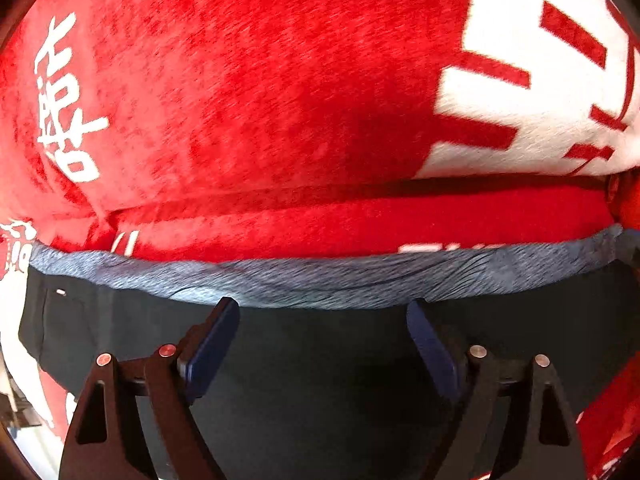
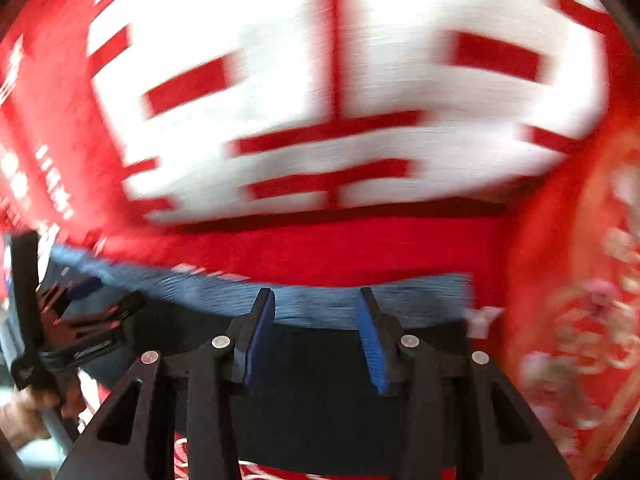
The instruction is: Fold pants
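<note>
Dark pants (image 1: 320, 380) lie flat with a blue-grey waistband (image 1: 320, 284) along their far edge. My left gripper (image 1: 322, 308) points down over the pants, its blue pads wide apart with the tips at the waistband's near edge; nothing is pinched between them, so it is open. In the blurred right wrist view the same waistband (image 2: 420, 300) crosses the frame above the dark pants (image 2: 316, 380). My right gripper (image 2: 316, 296) stands open over it, pads partly apart, no cloth gripped. The left gripper (image 2: 108, 296) shows at that view's left edge.
A red plush blanket (image 1: 260, 100) with big white characters (image 1: 540, 80) covers the surface beyond and around the pants. A person's hand (image 2: 24, 412) holds the left gripper's handle at the lower left of the right wrist view.
</note>
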Demonstrator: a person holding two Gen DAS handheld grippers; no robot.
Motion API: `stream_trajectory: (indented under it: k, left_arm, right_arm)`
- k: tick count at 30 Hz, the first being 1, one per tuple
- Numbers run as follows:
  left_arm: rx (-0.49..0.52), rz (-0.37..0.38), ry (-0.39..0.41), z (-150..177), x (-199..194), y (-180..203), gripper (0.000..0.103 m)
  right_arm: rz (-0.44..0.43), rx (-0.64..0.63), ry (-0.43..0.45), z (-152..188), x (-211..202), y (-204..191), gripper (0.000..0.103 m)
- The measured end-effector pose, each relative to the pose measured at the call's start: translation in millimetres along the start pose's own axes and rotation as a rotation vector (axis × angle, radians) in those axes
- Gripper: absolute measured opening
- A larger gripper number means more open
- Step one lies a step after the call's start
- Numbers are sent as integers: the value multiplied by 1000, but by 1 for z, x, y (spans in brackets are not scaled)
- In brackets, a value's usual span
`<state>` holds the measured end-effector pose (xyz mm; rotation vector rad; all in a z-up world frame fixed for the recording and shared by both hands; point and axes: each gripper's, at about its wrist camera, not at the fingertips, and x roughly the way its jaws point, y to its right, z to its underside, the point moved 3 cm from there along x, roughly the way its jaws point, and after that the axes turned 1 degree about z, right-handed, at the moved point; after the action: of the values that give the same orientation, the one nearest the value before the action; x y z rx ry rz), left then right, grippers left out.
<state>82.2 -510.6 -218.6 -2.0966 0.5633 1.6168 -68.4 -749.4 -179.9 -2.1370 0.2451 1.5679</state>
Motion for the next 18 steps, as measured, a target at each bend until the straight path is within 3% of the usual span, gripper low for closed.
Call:
stream_trajectory:
  k: [2,4,6,7,10,13,15,17,18]
  left_arm:
    - [11,-48,-21,10,7,-7,87]
    - [-25,-39,-21,13,19,-18,87]
    - [-78,-30,-29,8,30,-30,91]
    - [-98,-29,-31,6,34,-35,99]
    - [-136,-48,-18,-3,36,-50,100]
    - [-133,-111,-9,-2,36,-67,100]
    - [-172,-102,-24,6,40,-90,100]
    - [-206,-104,-39,13,37,-108,100]
    - [-209,-124,-46,16,34,-116,100]
  right_arm:
    - [-36,-14,-64,2,27,-14,41]
    - [-25,-10,-121,13,52,-28,40]
    - [12,-31,-99,4,58,-37,41]
    - [25,-40,-86,2,57,-38,41]
    - [22,-4,-75,0,44,-34,41]
    - [97,29,-46,13,24,-4,41]
    - [175,96,-57,31,17,36,41]
    - [109,192,-22,42,5,66,40]
    - [118,222,-19,45,-3,74,41]
